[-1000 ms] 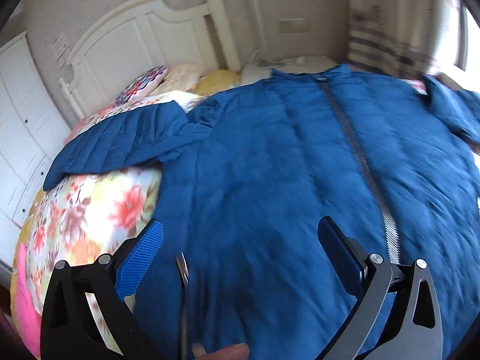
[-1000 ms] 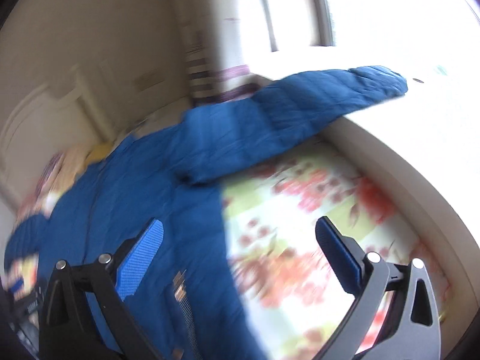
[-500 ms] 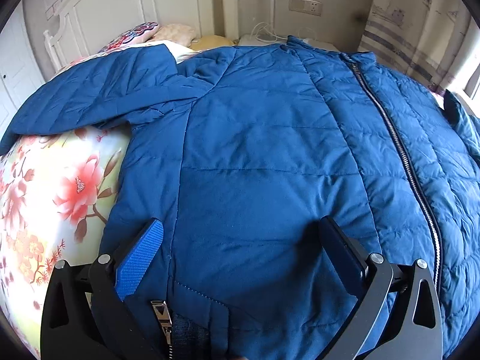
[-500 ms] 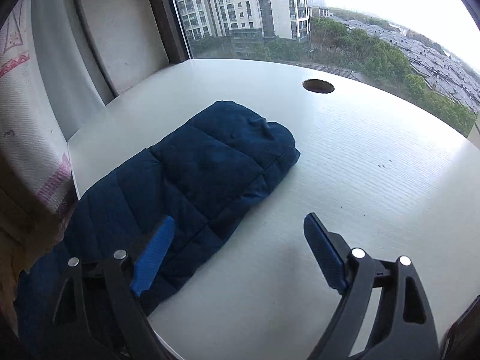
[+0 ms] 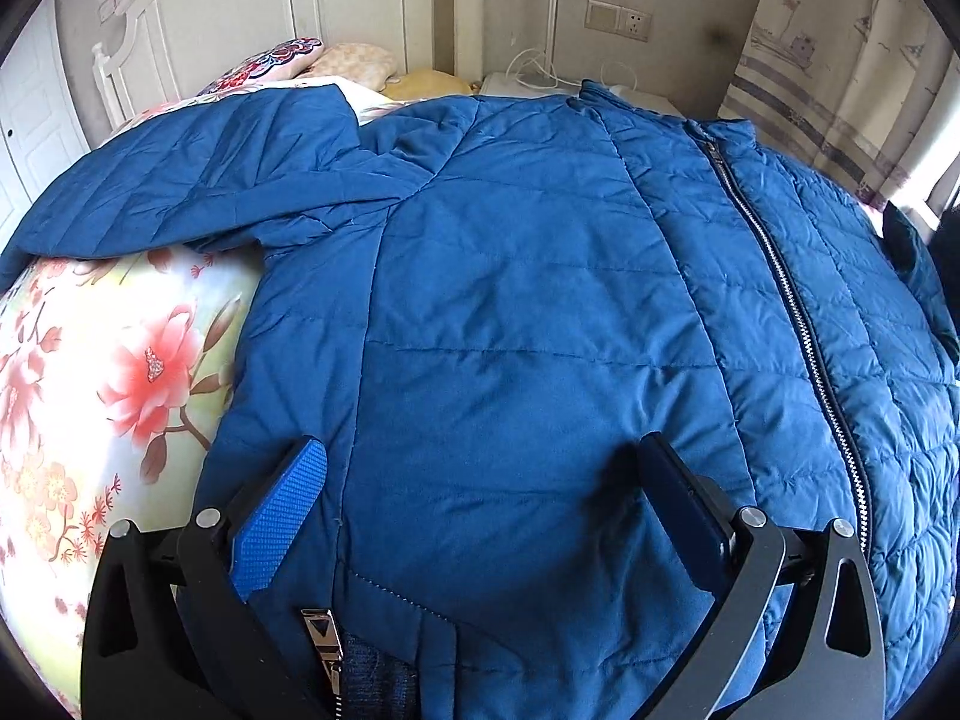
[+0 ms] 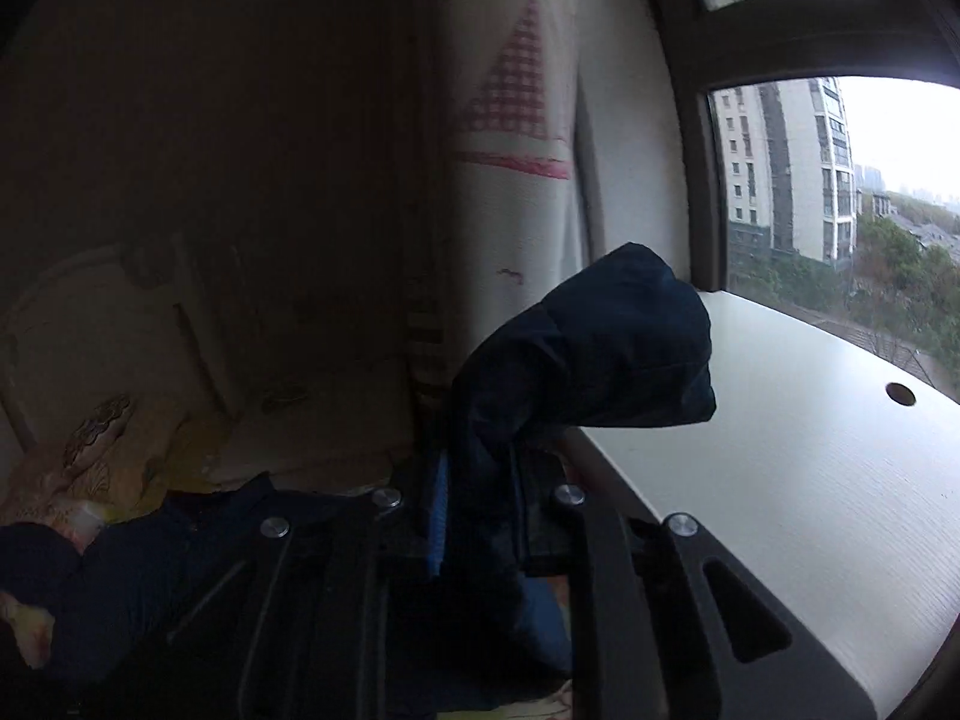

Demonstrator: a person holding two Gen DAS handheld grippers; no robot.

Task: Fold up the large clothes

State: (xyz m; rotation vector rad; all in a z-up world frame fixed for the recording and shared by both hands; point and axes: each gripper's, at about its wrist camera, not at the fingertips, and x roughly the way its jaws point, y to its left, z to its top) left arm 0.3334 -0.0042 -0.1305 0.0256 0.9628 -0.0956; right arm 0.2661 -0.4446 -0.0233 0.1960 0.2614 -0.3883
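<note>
Left wrist view: the left gripper (image 5: 480,492) hangs low over the hem area of the blue quilted puffer jacket (image 5: 540,312), its two fingers (image 5: 279,516) spread wide with nothing between them but the fabric lying below. A metal zipper pull (image 5: 321,639) sits at the bottom edge, between the black finger mounts. The jacket lies flat and front-up on the bed with the floral pink-and-cream bedspread (image 5: 120,360), its silver front zipper (image 5: 792,312) closed and running from the collar toward the lower right. One sleeve (image 5: 180,186) stretches out to the left across the bedspread. Beyond the collar are patterned pillows (image 5: 288,57), a white wooden headboard (image 5: 228,6), a wall socket plate (image 5: 618,19) and a striped curtain (image 5: 840,72).

Right wrist view: the right gripper (image 6: 480,492) is closed tightly on the jacket's other sleeve, the dark blue sleeve cuff (image 6: 600,348), which stands up out of the fingers and droops over to the right. A sliver of the blue finger pad (image 6: 438,516) shows beside the pinched fabric. Just right of the cuff lies the white window-side surface (image 6: 810,468) with a round cable hole (image 6: 900,394). Behind stands a pale curtain with a pink triangle print (image 6: 516,120), and tall apartment buildings (image 6: 786,162) show through the window. The rest of the jacket is dim at lower left.
</note>
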